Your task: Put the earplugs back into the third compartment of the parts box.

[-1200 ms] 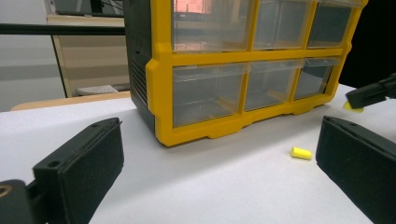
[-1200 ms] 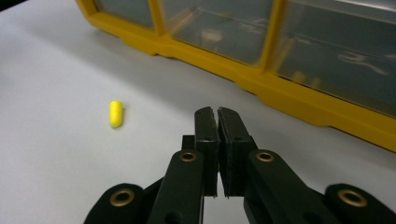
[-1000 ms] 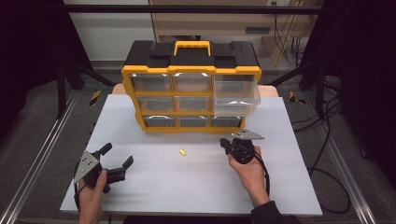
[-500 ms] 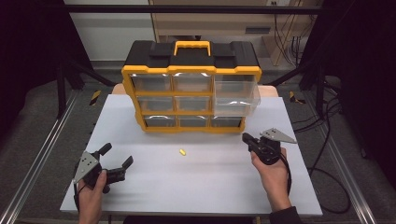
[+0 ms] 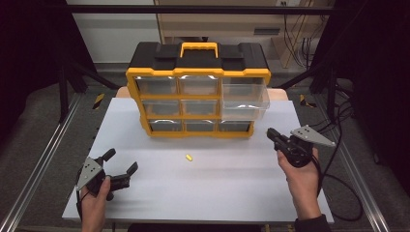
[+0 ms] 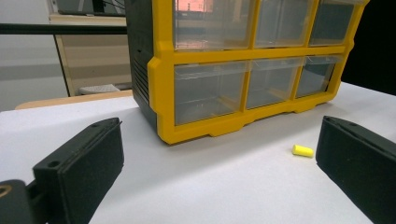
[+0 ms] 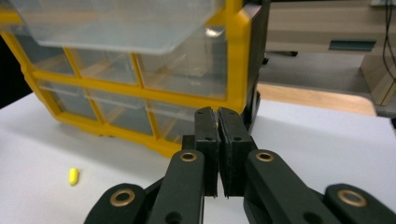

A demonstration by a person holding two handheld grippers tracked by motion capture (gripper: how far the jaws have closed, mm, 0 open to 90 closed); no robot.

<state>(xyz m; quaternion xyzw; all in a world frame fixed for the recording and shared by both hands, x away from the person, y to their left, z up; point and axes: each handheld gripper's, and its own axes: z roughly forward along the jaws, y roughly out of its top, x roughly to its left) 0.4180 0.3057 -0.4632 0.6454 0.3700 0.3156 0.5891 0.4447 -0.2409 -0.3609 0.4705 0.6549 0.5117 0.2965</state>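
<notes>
Each hand carried a black two-jaw gripper, the left gripper (image 5: 118,167) and right gripper (image 5: 270,134) alike, topped by a grey three-cornered plate, with brass-ringed pivots, flat black pads and a trailing black cable.

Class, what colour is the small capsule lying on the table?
Yellow; the capsule shows best in the left gripper view.

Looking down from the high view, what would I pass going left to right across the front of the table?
Left gripper, jaws open → small yellow piece lying on the white table → right gripper, jaws shut.
</notes>
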